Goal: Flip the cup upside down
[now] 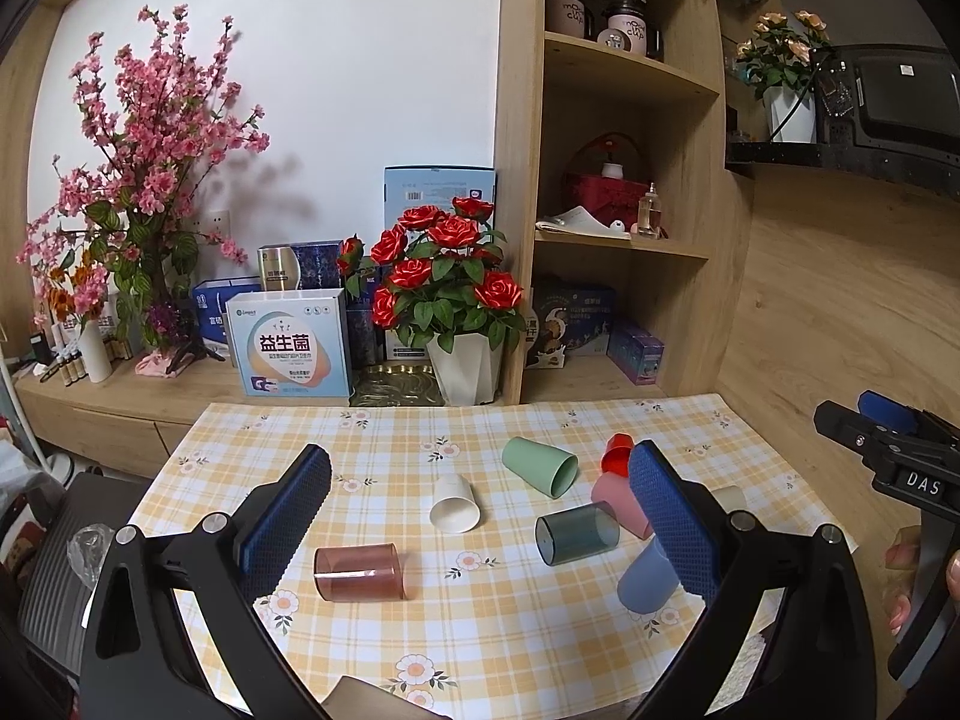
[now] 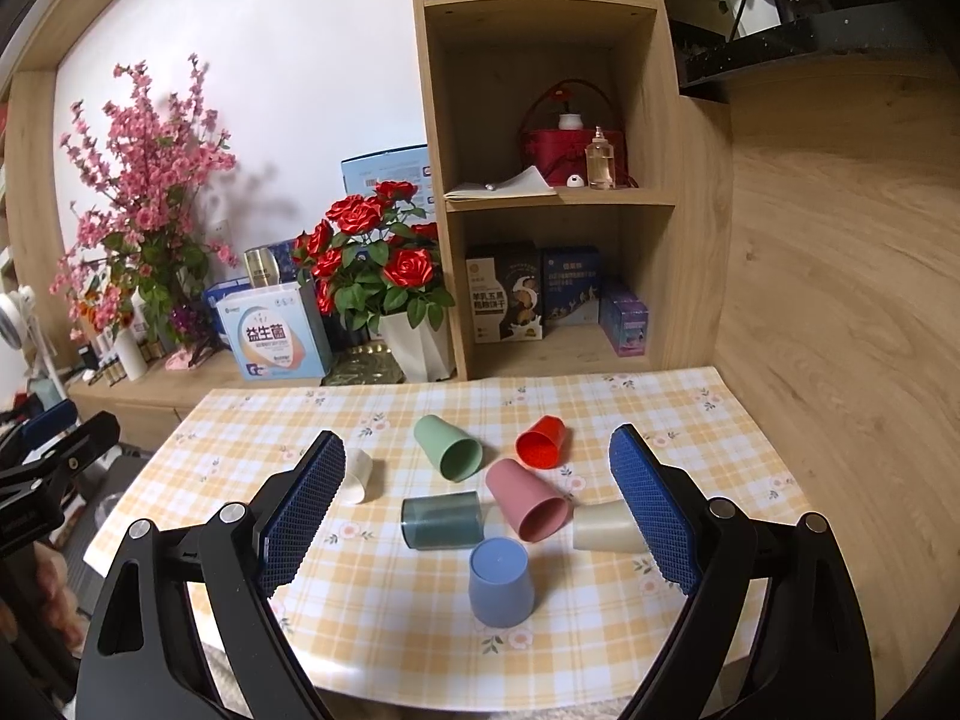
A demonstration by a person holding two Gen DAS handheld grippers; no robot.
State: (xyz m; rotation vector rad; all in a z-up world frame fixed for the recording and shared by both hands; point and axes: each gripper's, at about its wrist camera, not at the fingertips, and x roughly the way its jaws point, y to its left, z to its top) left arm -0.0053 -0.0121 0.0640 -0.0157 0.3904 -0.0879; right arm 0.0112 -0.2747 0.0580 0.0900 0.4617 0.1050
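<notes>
1. Both the left gripper point(image 1: 480, 516) and the right gripper point(image 2: 477, 507) hover with jaws spread, holding nothing.
2. The blue cup point(image 2: 500, 582) already stands upside down on the tabletop point(image 2: 600, 648); 7 others lie tipped.
3. Risk: the crowded teal cup point(image 2: 442, 520) and pink cup point(image 2: 528, 501) may roll when nudged.

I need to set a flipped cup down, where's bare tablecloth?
Free: the near strip in front of the blue cup, and the far left corner behind the white cup. Crowded: the middle, around the pink cup and teal cup.
</notes>
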